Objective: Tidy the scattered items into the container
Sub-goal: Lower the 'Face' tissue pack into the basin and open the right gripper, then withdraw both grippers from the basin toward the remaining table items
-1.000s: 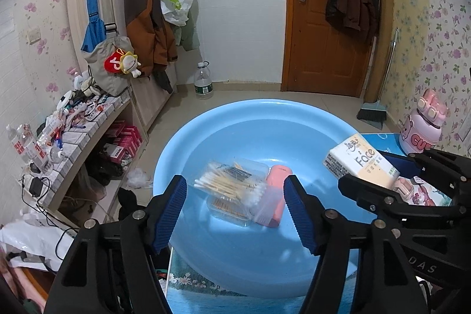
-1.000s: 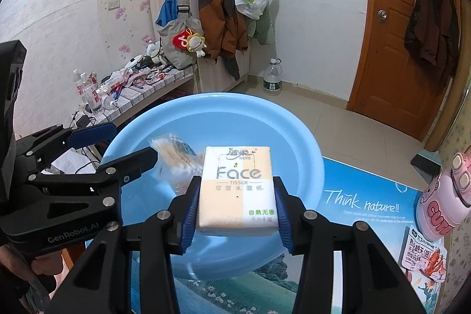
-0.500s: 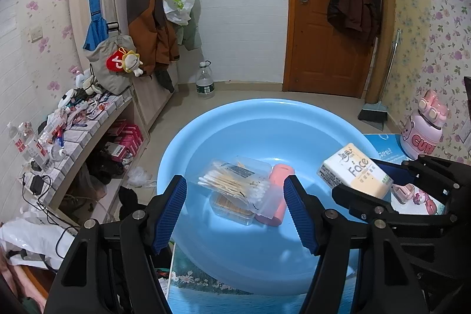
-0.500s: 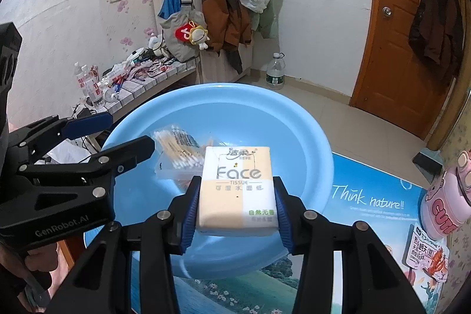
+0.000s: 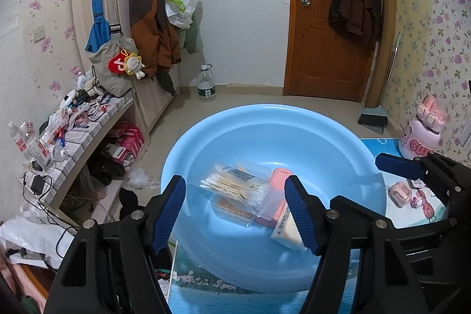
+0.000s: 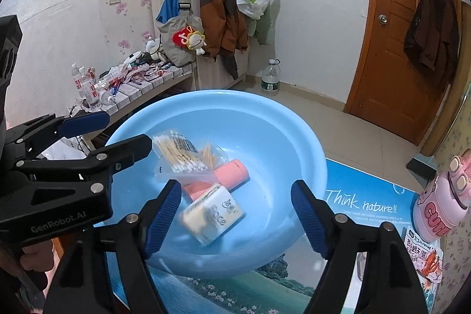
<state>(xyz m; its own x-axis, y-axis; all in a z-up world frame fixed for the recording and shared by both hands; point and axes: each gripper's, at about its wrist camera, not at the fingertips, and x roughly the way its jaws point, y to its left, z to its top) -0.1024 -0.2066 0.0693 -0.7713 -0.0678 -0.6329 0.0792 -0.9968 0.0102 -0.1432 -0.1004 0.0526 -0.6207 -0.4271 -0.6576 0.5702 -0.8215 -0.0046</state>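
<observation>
your right tongs (image 6: pixel 235 218) are spreading right now, and the tissue pack (image 6: pixel 213 214) is loose between the pads, touching neither, blurred and tipped as it drops into the blue basin (image 6: pixel 294 134). nothing is pinched there. below it in the basin lie the bag of cotton swabs (image 6: pixel 179 155), a clear box of toothpicks (image 6: pixel 213 156) and a pink tube (image 6: pixel 229 174), so the pack looks set to land just on the near side of that pile, up against the tube.

your left tongs (image 5: pixel 235 209) hang spread and empty over the basin's near rim, the swab bag showing between the pads but well below them.

now the relation that matters. what's left outside the basin sits on the tabletop (image 6: pixel 365 187) to your right: the small pink earbud case (image 5: pixel 399 193) just past the rim, a printed snack packet (image 6: pixel 424 255) at the near right, and the pink bottle (image 6: pixel 438 205) standing upright further right. the bottle may just be part of the room; i can't tell. all three lie on the right-hand side of the basin, beside your right tongs and far across from your left. so, as i judge it, the right hand is the one to swing out. the snack packet lies flat, its long side running roughly away from you, so you'd want the pads across its narrow width. the earbud case is small and rounded; it could slip.
</observation>
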